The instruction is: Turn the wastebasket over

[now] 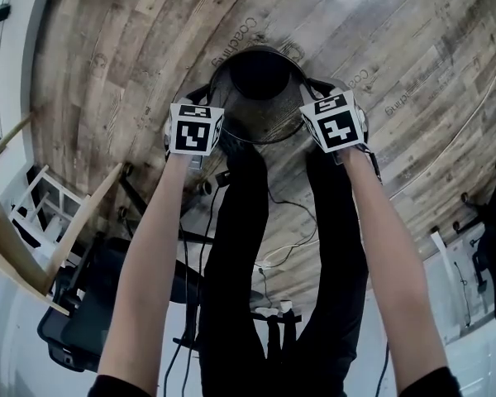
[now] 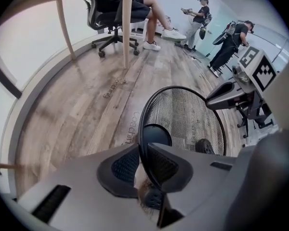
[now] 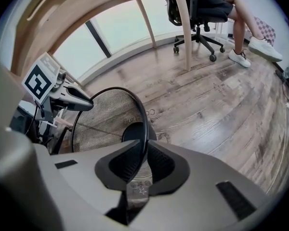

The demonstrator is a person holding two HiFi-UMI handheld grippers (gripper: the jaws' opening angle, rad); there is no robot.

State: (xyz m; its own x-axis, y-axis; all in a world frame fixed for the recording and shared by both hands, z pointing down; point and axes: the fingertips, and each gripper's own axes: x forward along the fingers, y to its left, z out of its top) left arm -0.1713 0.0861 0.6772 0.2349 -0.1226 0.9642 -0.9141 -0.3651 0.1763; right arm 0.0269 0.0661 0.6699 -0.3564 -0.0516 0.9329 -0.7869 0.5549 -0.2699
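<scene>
A black wire-mesh wastebasket stands upright on the wooden floor, its mouth facing up, just ahead of my legs. My left gripper is shut on the left side of its rim. In the left gripper view the thin black rim runs between the two dark pads. My right gripper is shut on the opposite, right side of the rim. The right gripper view has the rim pinched between its pads. The basket's solid round bottom shows through the opening.
Pale wooden table legs and a dark office chair stand at the left behind me. Cables trail over the floor by my feet. A seated person on a wheeled chair and two standing people are farther off.
</scene>
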